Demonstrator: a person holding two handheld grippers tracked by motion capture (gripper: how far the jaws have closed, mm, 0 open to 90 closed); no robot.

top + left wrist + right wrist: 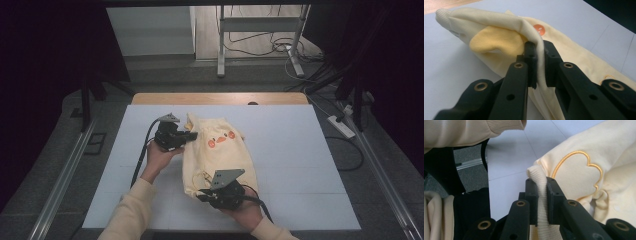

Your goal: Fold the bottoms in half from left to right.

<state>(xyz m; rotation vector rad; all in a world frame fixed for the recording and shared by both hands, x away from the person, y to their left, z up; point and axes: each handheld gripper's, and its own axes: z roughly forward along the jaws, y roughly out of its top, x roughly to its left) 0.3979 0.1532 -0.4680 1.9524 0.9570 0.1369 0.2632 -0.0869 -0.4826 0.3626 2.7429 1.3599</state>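
A pale yellow child's garment [220,155] with an orange duck-face print lies folded on the white mat [300,145]. My left gripper [192,135] is shut on a fold of the cloth at the garment's upper left edge; in the left gripper view the fabric [499,32] runs pinched between the black jaws [539,65]. My right gripper [202,196] is shut on the ribbed hem at the near left corner; the right gripper view has that ribbed edge [541,202] clamped between its pads, beside an embroidered gold outline [579,167].
The mat covers a wooden table [220,98]. Beyond it stand a metal stand's legs [220,50] with cables on the floor, and a power strip [341,126] at the right. A rail [65,175] runs along the table's left.
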